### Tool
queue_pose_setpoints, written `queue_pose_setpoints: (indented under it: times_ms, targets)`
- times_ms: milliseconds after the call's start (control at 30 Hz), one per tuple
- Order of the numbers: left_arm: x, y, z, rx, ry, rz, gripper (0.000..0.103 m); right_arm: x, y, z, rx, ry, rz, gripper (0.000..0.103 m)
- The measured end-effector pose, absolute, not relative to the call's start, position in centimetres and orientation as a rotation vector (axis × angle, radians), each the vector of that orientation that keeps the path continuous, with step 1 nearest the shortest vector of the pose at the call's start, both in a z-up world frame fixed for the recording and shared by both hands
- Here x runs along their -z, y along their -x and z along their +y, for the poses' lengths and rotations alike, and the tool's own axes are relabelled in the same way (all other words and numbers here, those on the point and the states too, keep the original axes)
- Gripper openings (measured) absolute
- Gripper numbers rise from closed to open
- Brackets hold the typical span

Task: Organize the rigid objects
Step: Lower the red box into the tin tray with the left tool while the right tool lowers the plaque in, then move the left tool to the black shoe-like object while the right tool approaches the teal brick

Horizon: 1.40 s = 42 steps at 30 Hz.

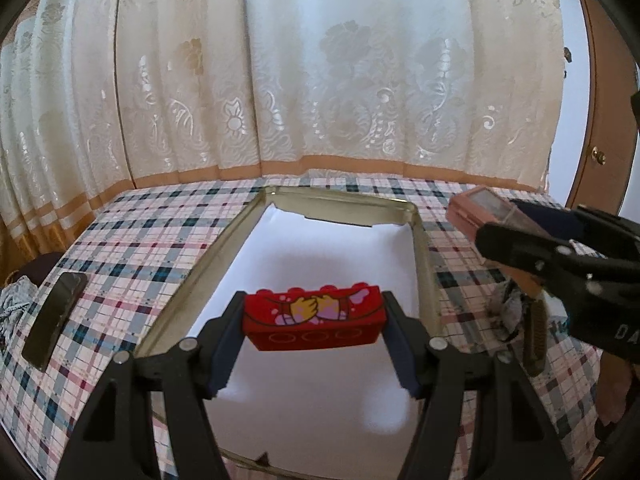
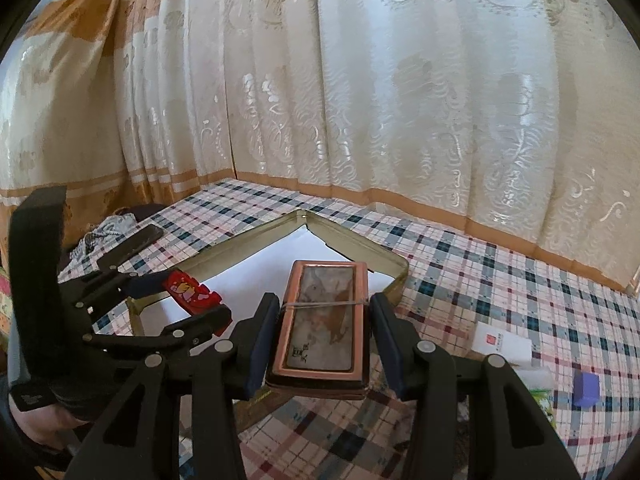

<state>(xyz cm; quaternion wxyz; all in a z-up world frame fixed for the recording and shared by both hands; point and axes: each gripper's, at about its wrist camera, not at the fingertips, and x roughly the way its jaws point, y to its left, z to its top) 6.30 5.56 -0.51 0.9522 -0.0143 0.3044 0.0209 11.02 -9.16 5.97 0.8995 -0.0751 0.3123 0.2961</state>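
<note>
My left gripper [image 1: 314, 320] is shut on a red toy brick [image 1: 314, 322] with a cartoon print and holds it above the open metal tin [image 1: 424, 264], which is lined with white paper. My right gripper [image 2: 326, 320] is shut on a flat brown case [image 2: 320, 324] with a rubber band around it, held above the tin's right edge [image 2: 396, 276]. In the left wrist view the right gripper [image 1: 492, 236] and the case [image 1: 476, 208] are at the right. In the right wrist view the left gripper [image 2: 192, 300] with the brick [image 2: 192, 294] is at the left.
The table has a plaid cloth [image 1: 132, 236]. A dark phone [image 1: 54, 316] lies at its left side. A white card [image 2: 504, 344] and a small blue block [image 2: 586, 394] lie at the right. A lace curtain [image 1: 320, 80] hangs behind the table.
</note>
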Motion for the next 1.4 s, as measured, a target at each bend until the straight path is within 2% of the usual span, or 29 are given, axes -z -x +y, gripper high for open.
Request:
queue_pose_setpoints:
  times_ms: [433,1067,1133,1167,1333,1400]
  targets:
    - [-0.4,-10.2,8.8,-0.085,-0.003,0.677,0.065,-3.5,-15.2,-5.0,-0.644,0.191,0.708,0.05]
    - [1.3,-13.4,10.4,-0.159,-0.045,0.778,0.066,0.3,-18.1,-2.7,-0.673,0.173,0.801,0.051]
    - [1.3,-13.4,10.5,-0.168,-0.047,0.773,0.072,0.1,-18.1,-3.0,-0.637,0.178,0.78,0.065]
    - [1.2,-13.3,10.4,-0.17,-0.047,0.767,0.075,0.0,-18.2,-3.2,-0.631,0.168,0.778,0.076]
    - [0.5,-12.0,10.0,-0.172,-0.034,0.727,0.076,-1.0,-17.6,-5.0,-0.626,0.119,0.768,0.078]
    - [0.1,-10.8,9.3,-0.155,-0.022,0.693,0.086,-1.6,-16.6,-6.0,-0.623,0.118,0.757,0.078]
